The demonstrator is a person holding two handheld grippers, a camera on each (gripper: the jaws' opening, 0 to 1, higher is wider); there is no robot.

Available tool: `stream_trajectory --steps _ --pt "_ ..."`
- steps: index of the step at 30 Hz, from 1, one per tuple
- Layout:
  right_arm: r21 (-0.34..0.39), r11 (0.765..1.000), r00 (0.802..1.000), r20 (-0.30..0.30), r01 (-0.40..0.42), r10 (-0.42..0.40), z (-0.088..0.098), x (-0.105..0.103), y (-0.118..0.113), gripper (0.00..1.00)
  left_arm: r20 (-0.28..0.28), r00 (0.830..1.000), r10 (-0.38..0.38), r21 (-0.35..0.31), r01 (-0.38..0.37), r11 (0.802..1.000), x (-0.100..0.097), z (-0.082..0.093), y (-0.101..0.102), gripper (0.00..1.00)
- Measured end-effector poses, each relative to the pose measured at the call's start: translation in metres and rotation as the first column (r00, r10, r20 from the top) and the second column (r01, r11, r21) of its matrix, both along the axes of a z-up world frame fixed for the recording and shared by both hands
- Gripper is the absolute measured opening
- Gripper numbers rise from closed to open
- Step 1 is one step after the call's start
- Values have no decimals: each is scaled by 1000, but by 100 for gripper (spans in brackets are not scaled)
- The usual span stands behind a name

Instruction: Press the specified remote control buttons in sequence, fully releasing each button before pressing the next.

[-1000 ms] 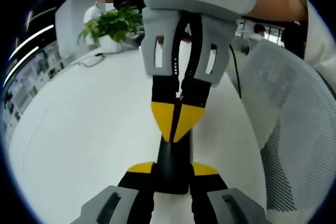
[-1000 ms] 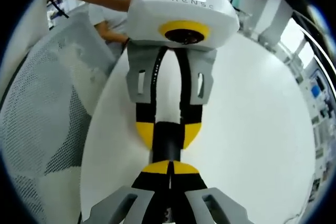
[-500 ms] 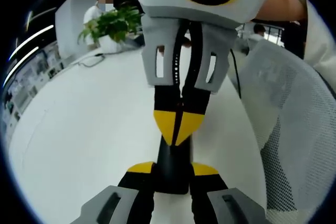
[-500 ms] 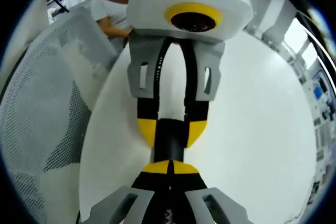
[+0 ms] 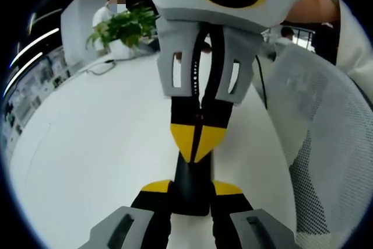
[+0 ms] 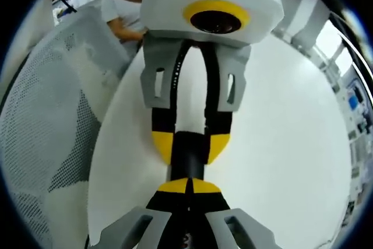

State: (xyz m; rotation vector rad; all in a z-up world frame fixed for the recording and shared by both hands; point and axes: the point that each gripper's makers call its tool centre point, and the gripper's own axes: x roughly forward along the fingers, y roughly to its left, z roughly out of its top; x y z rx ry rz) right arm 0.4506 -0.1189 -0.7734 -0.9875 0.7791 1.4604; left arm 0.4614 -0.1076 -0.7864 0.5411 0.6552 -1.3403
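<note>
Remote (image 5: 192,182) sits gripped between the tips of my left hand-held gripper (image 5: 192,189), a slim black bar running away from me over the white desk (image 5: 87,144). Left jaws are clenched on its sides, yellow pads either side of the body. In the right gripper view the same remote (image 6: 187,161) runs between the left hand-held gripper (image 6: 189,144) and my right one.

Right hand-held gripper (image 5: 197,141) comes in from the far side w/ its jaws pressed together into one yellow point, tip down on the remote's top face, or just above it; can't tell if it's actually touching. In its own view the right hand-held gripper (image 6: 187,186) reads the same: clamped tight, nothing held, used as a poker.

Handling, my guess: remote is light, rigid plastic, smooth shell, so prob slippery under a side pinch. It'd pivot or skid if I press off-centre. Best hold is across the narrow sides near one end, as now, leaving the button face free. Buttons need a light straight push and a clean lift-off; which button is under the tip I can't make out.

Containers: none on the desk near the work. Further back is a leafy plant (image 5: 122,27); its pot isn't clear enough to describe. Mesh-backed chair (image 5: 326,144) stands beside the desk edge.
</note>
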Motion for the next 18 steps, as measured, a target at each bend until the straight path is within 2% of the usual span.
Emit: stream_trajectory --steps 9,18 --pt "12 1000 1000 7 0 0 0 0 0 0 1 1000 -6 3 6 1000 -3 3 -2 24" --pt "61 997 999 -17 46 -45 4 1 2 0 0 1000 -3 5 3 1000 -2 2 -2 24"
